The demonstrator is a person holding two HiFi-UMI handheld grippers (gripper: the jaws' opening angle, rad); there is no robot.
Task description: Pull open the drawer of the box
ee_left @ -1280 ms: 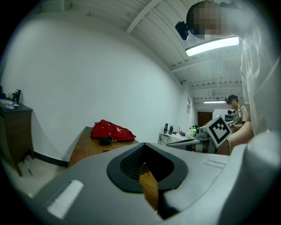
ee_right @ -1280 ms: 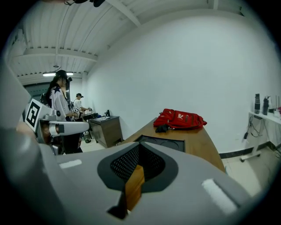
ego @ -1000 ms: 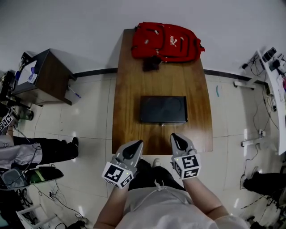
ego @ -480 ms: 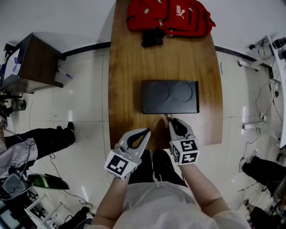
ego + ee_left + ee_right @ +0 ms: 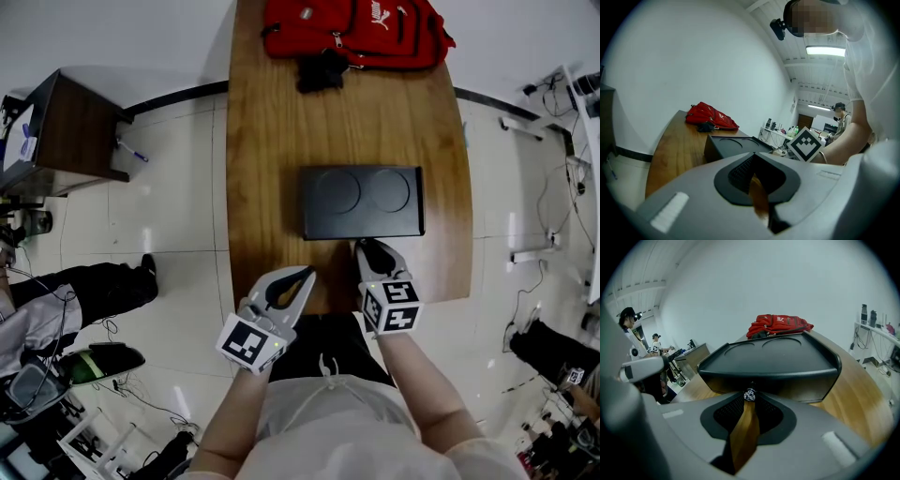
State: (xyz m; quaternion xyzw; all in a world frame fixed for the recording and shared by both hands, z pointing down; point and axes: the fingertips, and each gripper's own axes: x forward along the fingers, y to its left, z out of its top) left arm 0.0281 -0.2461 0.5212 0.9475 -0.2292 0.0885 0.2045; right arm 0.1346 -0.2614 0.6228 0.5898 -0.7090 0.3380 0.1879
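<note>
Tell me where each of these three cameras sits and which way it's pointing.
Head view: on the person's head, facing steeply down at the table, black box, left tool, right tool; forearms show.
Left gripper view: rides the left tool, looking along its closed, empty jaws across the table toward the box and red backpack; the person's arm shows at right.
Right gripper view: rides the right tool, facing the box's front, jaws meeting at the drawer knob.
Shared: all three show the box and backpack.
</note>
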